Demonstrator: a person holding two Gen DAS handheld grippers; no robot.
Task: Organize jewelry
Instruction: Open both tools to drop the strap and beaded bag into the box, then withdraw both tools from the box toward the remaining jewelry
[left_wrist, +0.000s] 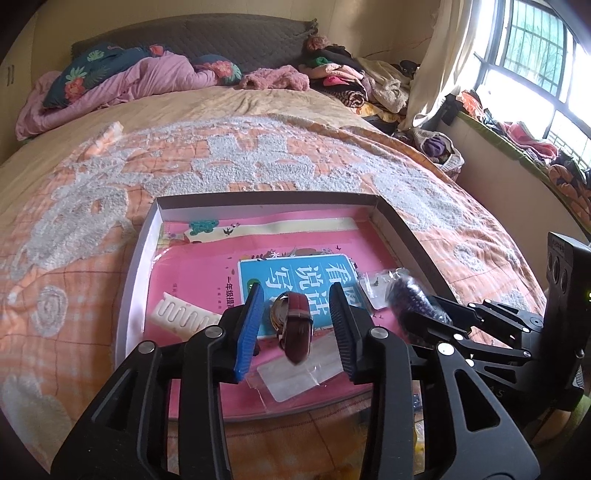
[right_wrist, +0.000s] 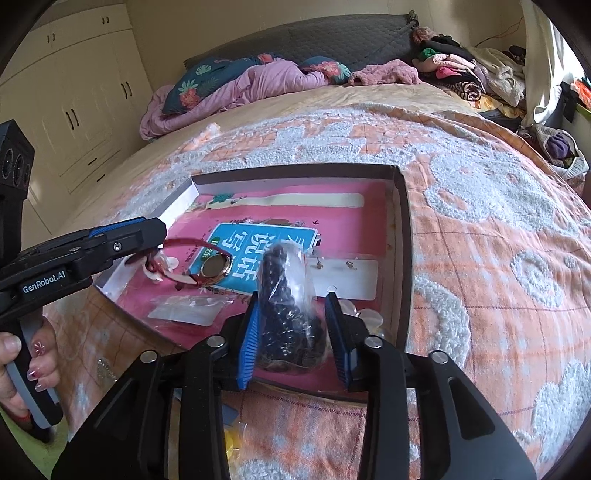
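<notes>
A watch (left_wrist: 295, 328) with a red-brown leather strap sits between the blue pads of my left gripper (left_wrist: 297, 325); the pads stand clear of it on both sides, so the gripper is open. In the right wrist view the watch (right_wrist: 216, 267) lies on the pink book, its strap looping up by the left gripper (right_wrist: 159, 240). A clear bag of dark beads (right_wrist: 290, 314) stands between the pads of my right gripper (right_wrist: 291, 332), which sit close beside it without visibly pressing. The bag (left_wrist: 406, 295) looks blurred in the left view. Both are over a shallow cardboard tray (left_wrist: 258, 197).
The tray (right_wrist: 295, 171) lies on an orange and white bedspread and holds a pink and teal book (right_wrist: 255, 254), a white ridged piece (left_wrist: 184, 317), clear plastic bags (left_wrist: 299, 373) and an earring card (right_wrist: 351, 273). Pillows and heaped clothes are at the headboard. A hand (right_wrist: 22, 369) holds the left gripper's handle.
</notes>
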